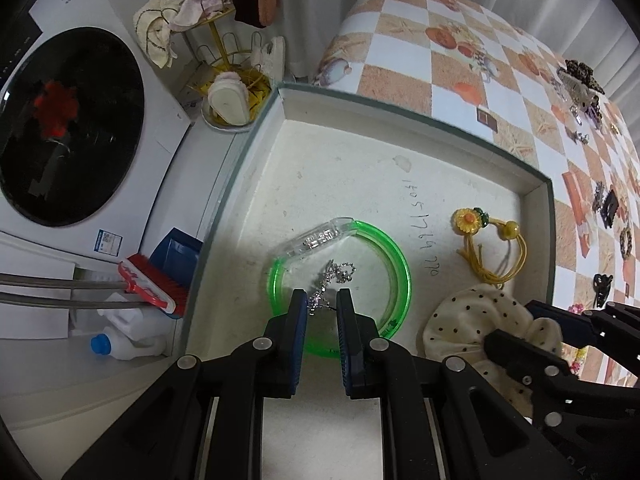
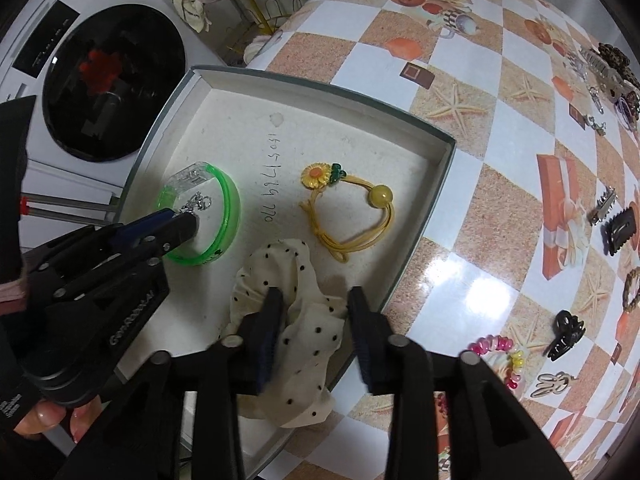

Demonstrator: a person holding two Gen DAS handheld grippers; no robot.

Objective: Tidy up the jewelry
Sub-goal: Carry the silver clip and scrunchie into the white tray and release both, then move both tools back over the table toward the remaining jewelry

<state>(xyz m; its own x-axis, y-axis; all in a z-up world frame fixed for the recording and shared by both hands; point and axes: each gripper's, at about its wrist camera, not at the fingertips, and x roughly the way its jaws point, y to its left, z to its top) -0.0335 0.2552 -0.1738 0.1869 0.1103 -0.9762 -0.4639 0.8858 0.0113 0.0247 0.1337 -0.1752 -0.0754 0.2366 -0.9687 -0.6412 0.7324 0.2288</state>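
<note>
A shallow white box (image 1: 400, 116) (image 2: 436, 168) sits at the table's edge. In it lie a green bangle (image 1: 400, 264) (image 2: 232, 208), a silver chain (image 1: 336, 274) (image 2: 196, 202), a yellow sunflower hair tie (image 1: 488, 248) (image 2: 352, 208) and a cream polka-dot scrunchie (image 1: 472, 320) (image 2: 304, 320). My left gripper (image 1: 322, 304) (image 2: 182, 220) is open, its fingers straddling the chain's end inside the bangle. My right gripper (image 2: 316, 308) (image 1: 516, 320) is open, its fingers either side of the scrunchie.
Hair clips and claws (image 2: 616, 228), a beaded bracelet (image 2: 500, 352) and other pieces (image 1: 580, 84) are scattered over the checkered tablecloth (image 2: 460, 112). Left of the table stand a washing machine (image 1: 72, 128), a gold rack (image 1: 224, 40), a red brush (image 1: 152, 284) and a bottle (image 1: 128, 344).
</note>
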